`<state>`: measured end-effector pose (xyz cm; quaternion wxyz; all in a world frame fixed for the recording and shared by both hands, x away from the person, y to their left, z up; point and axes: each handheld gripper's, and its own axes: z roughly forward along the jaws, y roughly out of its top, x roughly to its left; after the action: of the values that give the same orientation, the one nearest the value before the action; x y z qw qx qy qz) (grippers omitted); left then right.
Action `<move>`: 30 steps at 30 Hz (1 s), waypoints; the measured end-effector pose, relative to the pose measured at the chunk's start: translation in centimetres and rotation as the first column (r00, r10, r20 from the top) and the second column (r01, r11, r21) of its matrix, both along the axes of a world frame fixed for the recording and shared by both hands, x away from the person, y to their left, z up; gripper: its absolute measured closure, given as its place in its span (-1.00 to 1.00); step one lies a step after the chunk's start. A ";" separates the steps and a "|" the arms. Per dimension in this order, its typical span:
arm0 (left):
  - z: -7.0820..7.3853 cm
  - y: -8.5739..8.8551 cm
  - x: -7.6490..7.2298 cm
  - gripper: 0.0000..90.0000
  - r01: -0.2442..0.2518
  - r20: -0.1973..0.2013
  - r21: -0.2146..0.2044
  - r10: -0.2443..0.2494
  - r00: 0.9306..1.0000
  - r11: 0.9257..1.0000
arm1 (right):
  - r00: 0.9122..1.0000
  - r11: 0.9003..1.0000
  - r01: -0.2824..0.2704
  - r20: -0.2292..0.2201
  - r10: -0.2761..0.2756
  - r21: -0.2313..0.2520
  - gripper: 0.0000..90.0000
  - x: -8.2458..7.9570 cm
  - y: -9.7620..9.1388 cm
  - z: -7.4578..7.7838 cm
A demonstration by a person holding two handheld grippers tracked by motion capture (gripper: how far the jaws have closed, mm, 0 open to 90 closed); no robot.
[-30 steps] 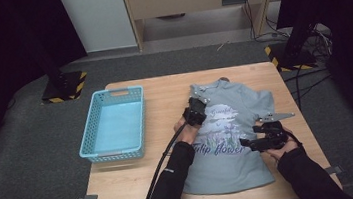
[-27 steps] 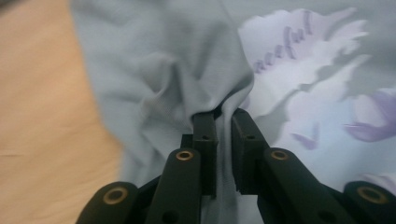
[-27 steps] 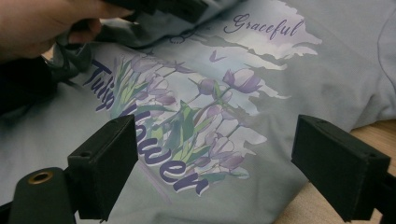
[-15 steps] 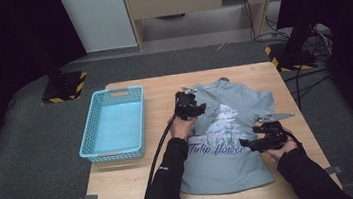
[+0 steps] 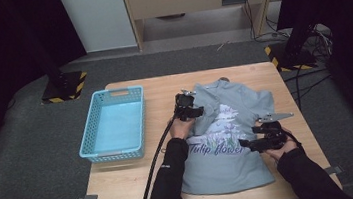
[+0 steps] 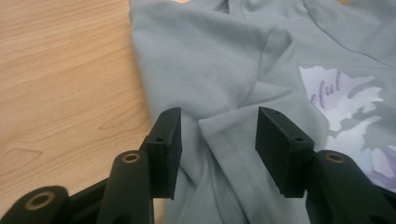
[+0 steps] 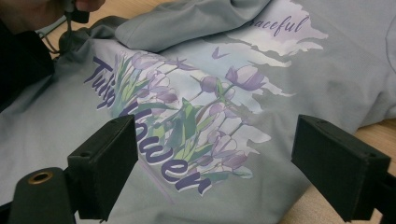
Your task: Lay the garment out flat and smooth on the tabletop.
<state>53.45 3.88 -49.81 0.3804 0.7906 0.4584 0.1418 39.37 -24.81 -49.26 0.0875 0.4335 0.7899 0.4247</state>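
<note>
Moved since earlier: left gripper [image 5: 189, 109], further up the grey-blue cotton T-shirt with purple tulip print [image 5: 229, 138], jaws parted over a folded sleeve hem [image 6: 219, 140], holding nothing. Right gripper [image 5: 255, 143]: unchanged at shirt's right side, jaws wide apart, empty. Shirt: flat on light wooden table [image 5: 124, 186]. Light-blue perforated plastic basket [image 5: 113, 126]: left of shirt, apart, empty.

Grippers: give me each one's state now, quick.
Left gripper: open, jaws astride a fold of the T-shirt.
Right gripper: open, holding nothing.
</note>
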 end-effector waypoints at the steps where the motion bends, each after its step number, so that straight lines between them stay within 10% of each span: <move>1: -0.1 0.1 0.2 0.12 0.000 0.001 -0.010 0.000 1.000 1.000 | 1.000 1.000 0.000 -0.002 0.000 0.000 -0.68 0.0 0.0 0.0; 30: -1.6 -1.1 0.4 0.92 0.024 -0.057 -0.020 -0.025 0.998 0.999 | 1.000 1.000 -0.004 -0.009 0.004 -0.001 -0.68 0.0 0.0 -0.1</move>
<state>53.82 2.78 -51.44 0.3766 0.7962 0.4606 0.1099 39.35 -24.78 -49.34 0.0834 0.4339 0.7914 0.4225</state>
